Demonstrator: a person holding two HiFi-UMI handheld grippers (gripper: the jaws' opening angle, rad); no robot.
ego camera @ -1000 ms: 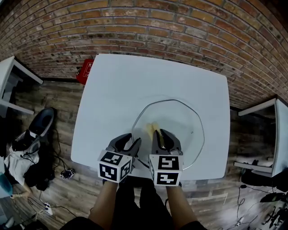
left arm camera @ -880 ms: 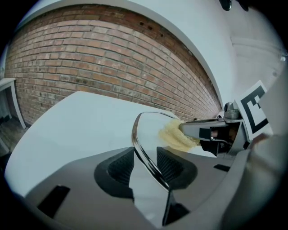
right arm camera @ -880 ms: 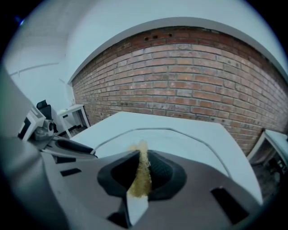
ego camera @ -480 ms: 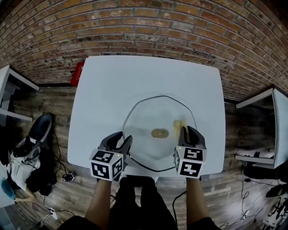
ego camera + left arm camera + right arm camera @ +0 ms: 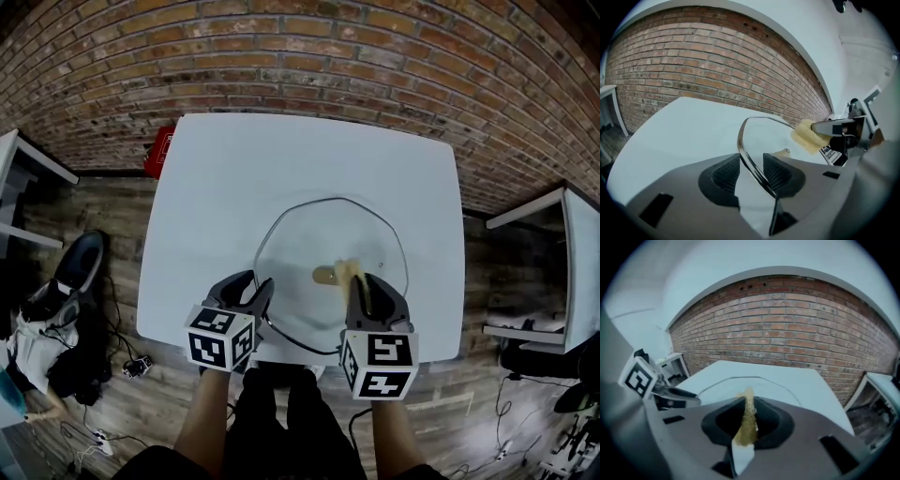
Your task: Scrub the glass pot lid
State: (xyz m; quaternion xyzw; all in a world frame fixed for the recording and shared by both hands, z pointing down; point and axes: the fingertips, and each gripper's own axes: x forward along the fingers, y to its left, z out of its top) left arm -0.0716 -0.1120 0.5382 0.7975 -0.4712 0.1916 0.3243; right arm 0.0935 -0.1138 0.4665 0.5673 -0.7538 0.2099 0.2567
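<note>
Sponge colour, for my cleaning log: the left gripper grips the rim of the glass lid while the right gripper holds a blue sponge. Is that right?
Not quite: the sponge is yellow, not blue, as the left gripper view shows. The rest stands: the left gripper grips the rim of the glass lid while the right gripper holds the sponge.

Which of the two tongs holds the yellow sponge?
The right tongs: the yellow sponge is pinched between them, over the glass lid. The left tongs hold only that lid's rim.
</note>
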